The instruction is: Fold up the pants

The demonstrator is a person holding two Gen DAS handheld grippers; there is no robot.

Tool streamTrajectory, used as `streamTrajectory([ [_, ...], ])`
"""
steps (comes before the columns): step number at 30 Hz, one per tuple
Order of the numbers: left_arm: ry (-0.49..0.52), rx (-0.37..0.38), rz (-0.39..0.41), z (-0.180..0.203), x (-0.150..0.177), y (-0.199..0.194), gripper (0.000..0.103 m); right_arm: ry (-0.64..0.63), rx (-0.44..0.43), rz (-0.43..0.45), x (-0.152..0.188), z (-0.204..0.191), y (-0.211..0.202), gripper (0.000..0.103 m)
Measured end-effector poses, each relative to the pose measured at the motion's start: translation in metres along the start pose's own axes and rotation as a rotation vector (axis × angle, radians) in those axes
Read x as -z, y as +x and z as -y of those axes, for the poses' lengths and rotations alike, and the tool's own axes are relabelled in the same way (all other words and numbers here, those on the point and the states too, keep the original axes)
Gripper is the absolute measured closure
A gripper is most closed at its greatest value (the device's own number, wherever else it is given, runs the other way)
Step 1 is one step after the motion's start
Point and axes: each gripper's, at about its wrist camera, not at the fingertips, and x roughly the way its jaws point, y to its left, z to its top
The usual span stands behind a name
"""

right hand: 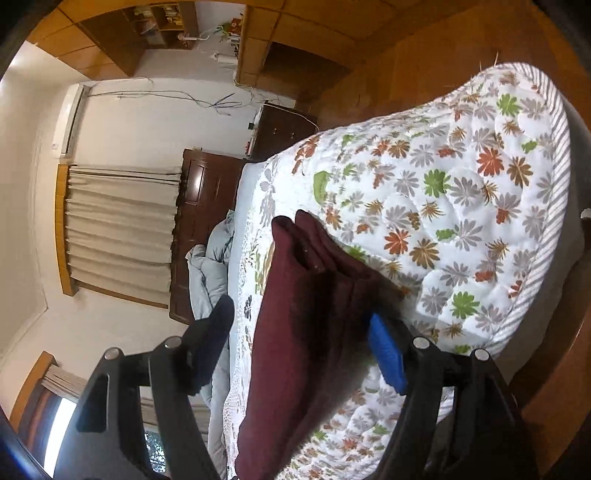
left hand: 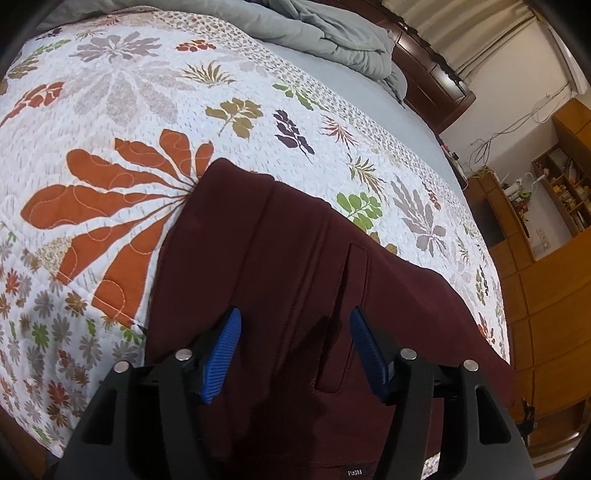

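Lying on the floral quilt (left hand: pixel 155 122) of the bed, the maroon pants (left hand: pixel 280 266) form a compact, layered stack with stacked edges visible at the far end, which suggests the folding is largely complete. A back pocket opening faces up in the left wrist view, so the seat panel is the top layer.

The left gripper (left hand: pixel 295 325) points steeply down at the stack. Its blue fingers (left hand: pixel 225 350) stand well apart, one to each side of the pocket area, with fabric below the gap but nothing pinched; no cloth rises or bunches between them. This reads as a released hold: the spread keeps the pads clear of the fabric so the fold is not dragged.

The right gripper (right hand: pixel 301 321) looks along the length of the stack from one end, rolled sideways so the room appears tilted. Its fingers (right hand: pixel 388 358) are also spread wide, straddling the near end of the pants (right hand: pixel 295 332) without clamping it; whether the pads touch the cloth cannot be told. The wide stance suits either a release or a fresh grasp on the thick layered edge.

A rumpled grey duvet (left hand: pixel 332 33) lies at the headboard end, well apart from the pants, leaving the quilt surface around the stack free for a further fold or smoothing.
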Motion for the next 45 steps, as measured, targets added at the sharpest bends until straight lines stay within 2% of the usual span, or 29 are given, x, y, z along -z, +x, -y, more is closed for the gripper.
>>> streamTrajectory([
  [10, 0.013, -0.016, 0.002, 0.004, 0.000, 0.002, 0.037, -0.052, -0.056, -0.015, 0.006, -0.001, 0.008, 0.034],
  [12, 0.013, -0.017, 0.007, 0.005, 0.000, 0.003, 0.035, -0.021, -0.060, -0.016, 0.006, 0.009, 0.015, 0.035],
  [16, 0.027, -0.028, 0.011, 0.008, 0.001, 0.004, 0.031, -0.021, -0.111, -0.038, 0.009, 0.000, 0.020, 0.034],
  [22, 0.018, -0.023, 0.011, 0.008, 0.000, 0.003, 0.029, 0.004, -0.103, -0.033, 0.003, 0.002, 0.028, 0.036],
  [23, 0.018, -0.020, 0.011, 0.007, 0.000, 0.003, 0.029, -0.002, -0.094, -0.036, 0.003, 0.001, 0.028, 0.042],
  [24, 0.018, -0.018, 0.012, 0.007, 0.000, 0.003, 0.029, -0.008, -0.085, -0.045, 0.003, -0.001, 0.029, 0.057],
  [25, 0.017, -0.016, 0.013, 0.007, 0.000, 0.002, 0.029, -0.011, -0.078, -0.055, 0.002, -0.001, 0.029, 0.067],
  [26, 0.017, -0.015, 0.014, 0.007, 0.000, 0.002, 0.029, 0.001, -0.073, -0.067, 0.000, 0.000, 0.031, 0.088],
  [29, 0.016, -0.012, 0.015, 0.006, 0.000, 0.002, 0.029, 0.002, -0.035, -0.072, 0.000, -0.005, 0.035, 0.088],
  [36, 0.001, 0.013, 0.013, 0.002, 0.001, 0.000, 0.029, -0.145, 0.060, -0.049, 0.009, -0.061, 0.031, 0.088],
  [41, -0.002, 0.044, 0.012, -0.002, 0.002, -0.003, 0.029, -0.358, 0.177, -0.022, 0.026, -0.126, 0.033, 0.088],
  [45, -0.013, 0.076, 0.011, -0.006, 0.001, -0.004, 0.029, -0.494, 0.228, -0.002, 0.047, -0.168, 0.035, 0.088],
])
